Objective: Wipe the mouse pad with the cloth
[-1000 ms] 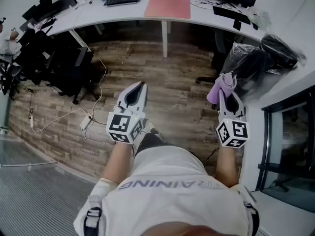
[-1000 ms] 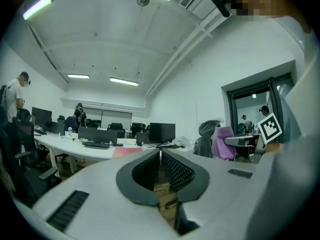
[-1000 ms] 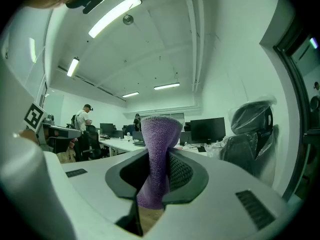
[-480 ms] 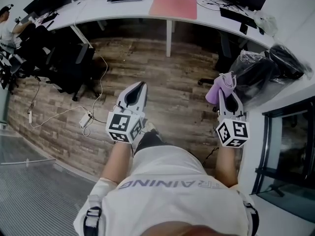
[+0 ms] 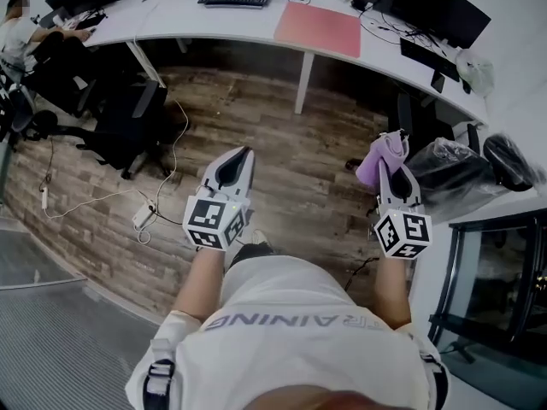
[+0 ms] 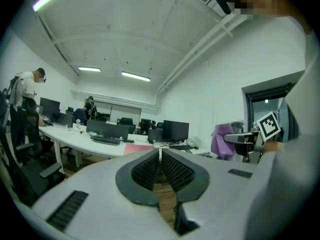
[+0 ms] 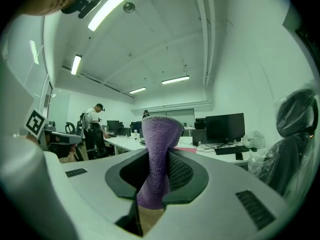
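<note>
Well short of the table (image 5: 201,24), the right hand-held gripper (image 5: 396,173) clamps the purple cloth (image 5: 380,154), likely for carrying to the pink mouse pad (image 5: 318,29); the left hand-held gripper (image 5: 240,155) is closed, empty.

The cloth (image 7: 160,134) sinks between the right claw's (image 7: 157,160) jaws, which hide its lower end. In the left gripper view the mouse pad (image 6: 137,148) is a thin strip, partly behind the left claw (image 6: 160,156). Monitors (image 5: 419,2) at the surface's (image 5: 214,20) far edge are cut off by the picture's top edge.
</note>
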### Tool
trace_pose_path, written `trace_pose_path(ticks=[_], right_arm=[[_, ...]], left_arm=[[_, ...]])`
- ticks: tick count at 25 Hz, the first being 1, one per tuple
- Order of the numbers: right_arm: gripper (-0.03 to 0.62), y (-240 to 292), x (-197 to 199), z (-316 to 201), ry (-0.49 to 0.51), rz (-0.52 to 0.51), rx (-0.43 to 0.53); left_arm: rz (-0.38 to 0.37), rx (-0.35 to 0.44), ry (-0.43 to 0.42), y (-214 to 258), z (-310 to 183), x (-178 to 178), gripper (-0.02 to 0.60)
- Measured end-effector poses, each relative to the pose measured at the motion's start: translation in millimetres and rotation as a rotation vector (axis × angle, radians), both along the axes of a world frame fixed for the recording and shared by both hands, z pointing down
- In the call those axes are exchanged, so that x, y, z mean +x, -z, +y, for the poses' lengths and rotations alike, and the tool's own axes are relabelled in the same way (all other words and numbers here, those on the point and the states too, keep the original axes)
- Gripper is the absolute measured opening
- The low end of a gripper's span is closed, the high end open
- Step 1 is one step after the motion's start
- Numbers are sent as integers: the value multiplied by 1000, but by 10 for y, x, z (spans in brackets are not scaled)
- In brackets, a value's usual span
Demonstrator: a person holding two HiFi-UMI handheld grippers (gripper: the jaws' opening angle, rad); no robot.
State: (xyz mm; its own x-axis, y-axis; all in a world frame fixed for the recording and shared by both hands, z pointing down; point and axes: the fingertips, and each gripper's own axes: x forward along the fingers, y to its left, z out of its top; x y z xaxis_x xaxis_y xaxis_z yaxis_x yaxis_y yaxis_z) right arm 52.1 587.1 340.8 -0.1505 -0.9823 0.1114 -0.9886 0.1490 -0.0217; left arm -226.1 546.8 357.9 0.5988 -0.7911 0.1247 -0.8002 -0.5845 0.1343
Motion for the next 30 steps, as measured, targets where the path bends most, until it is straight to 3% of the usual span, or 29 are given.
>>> trace_pose_path(ticks=[10, 16, 24, 30], right_arm=[[98, -126, -564, -985, 26, 0, -43], [98, -140, -685, -1528, 69, 13, -65], [98, -310, -622, -2490, 153, -18, -83], [98, -232, -192, -3219, 159, -37, -62]], left_arm=[[3, -12, -8, -84, -912, -462, 32], [18, -38, 23, -197, -1340, -583, 32], [-4, -38, 78, -222, -2050, -449, 32], [-27, -12, 78, -66, -2790, 3, 32]])
